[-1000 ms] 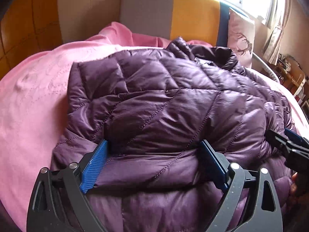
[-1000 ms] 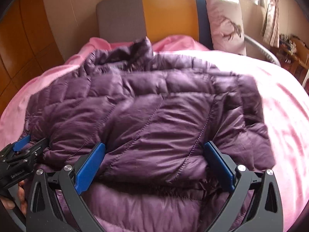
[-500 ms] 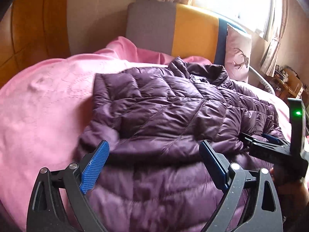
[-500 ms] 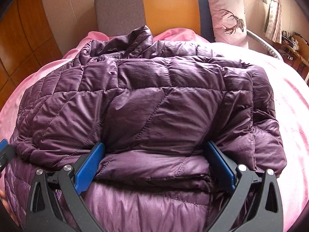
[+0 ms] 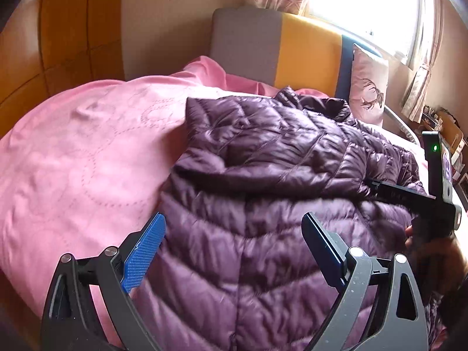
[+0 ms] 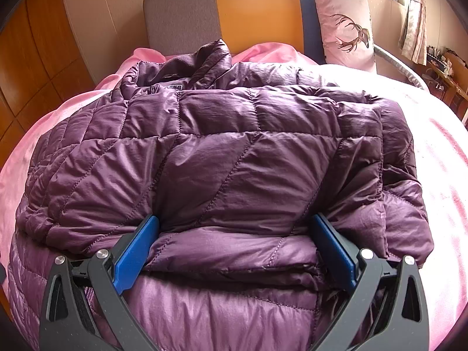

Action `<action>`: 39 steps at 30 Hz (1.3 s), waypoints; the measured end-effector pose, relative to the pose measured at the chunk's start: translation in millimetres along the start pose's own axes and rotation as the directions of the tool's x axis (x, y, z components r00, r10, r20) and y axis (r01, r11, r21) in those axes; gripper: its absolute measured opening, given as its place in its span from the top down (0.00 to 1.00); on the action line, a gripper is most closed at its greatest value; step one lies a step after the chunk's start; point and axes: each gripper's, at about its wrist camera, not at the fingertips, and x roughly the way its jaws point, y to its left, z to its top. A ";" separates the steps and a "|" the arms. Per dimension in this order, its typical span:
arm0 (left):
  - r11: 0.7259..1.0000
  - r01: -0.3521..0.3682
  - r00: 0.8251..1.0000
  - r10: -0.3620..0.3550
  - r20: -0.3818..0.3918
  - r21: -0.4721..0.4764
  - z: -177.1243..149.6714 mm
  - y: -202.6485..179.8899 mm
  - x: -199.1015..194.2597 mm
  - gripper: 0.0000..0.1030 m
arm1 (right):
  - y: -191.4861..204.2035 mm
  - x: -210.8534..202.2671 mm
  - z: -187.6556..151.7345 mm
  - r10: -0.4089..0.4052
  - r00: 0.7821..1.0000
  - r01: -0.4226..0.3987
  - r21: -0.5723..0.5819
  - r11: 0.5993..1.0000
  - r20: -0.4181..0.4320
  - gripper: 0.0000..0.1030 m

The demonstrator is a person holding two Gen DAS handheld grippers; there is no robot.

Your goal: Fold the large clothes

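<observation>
A purple quilted down jacket [image 5: 278,175] lies on the pink bed cover [image 5: 87,152], with its sleeves folded across the body and its collar toward the headboard. It also fills the right wrist view [image 6: 222,158]. My left gripper [image 5: 234,245] is open and empty, held above the jacket's lower part. My right gripper [image 6: 234,242] is open, its blue pads [image 6: 136,251] resting against both sides of the folded sleeve layer. The right gripper also shows in the left wrist view [image 5: 409,196] at the jacket's right side.
A grey, orange and blue headboard [image 6: 248,14] stands behind the bed. A pink pillow with a deer print [image 6: 345,23] leans on it. Wooden wardrobe panels [image 5: 58,44] are on the left. A cluttered desk [image 6: 447,70] is at the far right.
My left gripper has pulled back and up from the jacket, and its view now shows more of the bed. My right gripper has stayed against the folded sleeve layer.
</observation>
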 end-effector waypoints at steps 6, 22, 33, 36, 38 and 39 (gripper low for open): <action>1.000 -0.006 1.000 0.006 -0.019 -0.007 -14.4 10.8 -4.9 0.10 | 0.9 -2.3 0.2 -0.014 1.000 0.014 -0.011 1.000 -0.007 0.02; 1.000 0.000 0.994 0.000 -0.107 -0.004 -53.3 29.0 -5.2 0.10 | -13.1 -71.7 -51.7 0.050 0.997 -0.050 -0.009 0.999 -0.061 0.02; 0.999 0.036 0.992 -0.032 -0.121 0.033 -66.9 32.7 -17.2 0.10 | -21.0 -108.0 -106.2 0.038 0.998 -0.042 -0.066 0.997 -0.057 0.02; 0.997 0.053 0.990 -0.046 -0.131 0.051 -71.4 33.3 -22.0 0.10 | -25.4 -117.7 -115.8 0.040 0.998 -0.044 -0.062 0.997 -0.054 0.02; 0.996 0.069 0.988 -0.059 -0.141 0.064 -75.2 34.4 -25.4 0.10 | -28.2 -124.3 -121.6 0.042 0.998 -0.045 -0.063 0.997 -0.051 0.02; 0.994 0.076 0.988 -0.065 -0.143 0.075 -77.6 35.3 -27.8 0.10 | -29.9 -127.2 -124.2 0.042 0.998 -0.045 -0.061 0.997 -0.049 0.02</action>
